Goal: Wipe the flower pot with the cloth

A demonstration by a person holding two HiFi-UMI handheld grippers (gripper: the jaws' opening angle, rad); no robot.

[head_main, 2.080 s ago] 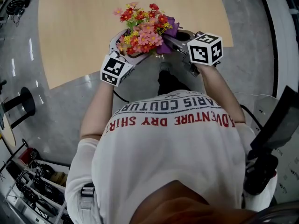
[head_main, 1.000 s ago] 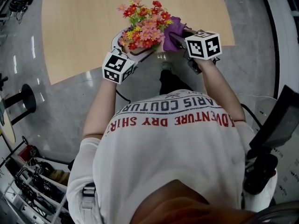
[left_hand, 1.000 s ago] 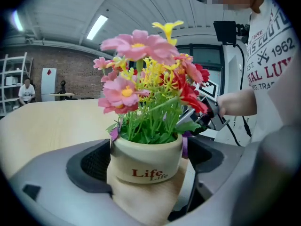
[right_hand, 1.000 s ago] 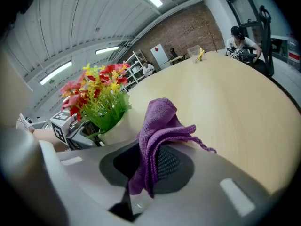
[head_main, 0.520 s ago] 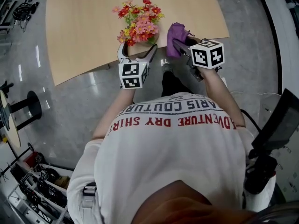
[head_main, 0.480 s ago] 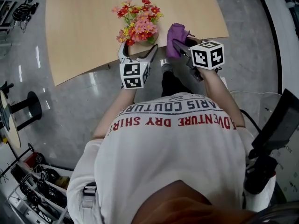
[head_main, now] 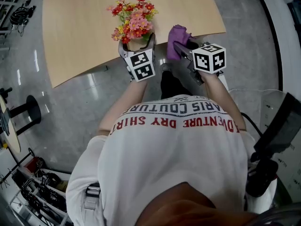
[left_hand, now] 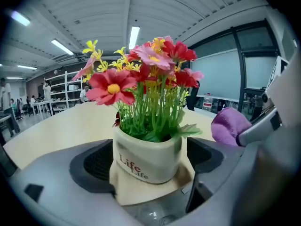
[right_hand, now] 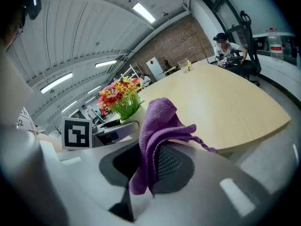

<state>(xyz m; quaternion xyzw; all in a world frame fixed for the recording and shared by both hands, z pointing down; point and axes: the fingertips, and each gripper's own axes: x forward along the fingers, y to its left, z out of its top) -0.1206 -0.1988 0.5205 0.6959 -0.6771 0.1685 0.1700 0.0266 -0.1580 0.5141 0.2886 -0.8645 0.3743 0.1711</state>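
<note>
Looking along the left gripper (left_hand: 149, 172): the flower pot (left_hand: 146, 155), cream with printed lettering, stands upright on the table (left_hand: 56, 131) between the two jaws. The jaws are spread to either side of it. A thin gap shows at the right pad; contact at the left pad cannot be settled. Reading: astride the pot, not clamped. Red, pink and yellow flowers (left_hand: 141, 74) rise straight from the pot. The purple cloth (left_hand: 228, 126) sits off to the right, apart from the pot.

Right gripper view: the right gripper (right_hand: 150, 167) has its jaws closed on the cloth. One bunched fold stands up above the pads and a loose tail hangs below. Pot and flowers show further back on the left, well clear of the cloth.

Head view: the pot sits close to the near edge of the table, with the left gripper reaching in from the person's side. The cloth is held just right of the pot, not touching it.

Judgement: the step in hand is the approach to a wipe, with no cloth contact at this moment. The next move calls for carrying the bunched fold left onto the pot wall. The left jaws should close in to steady the pot, since it stands near the edge and could be pushed over
</note>
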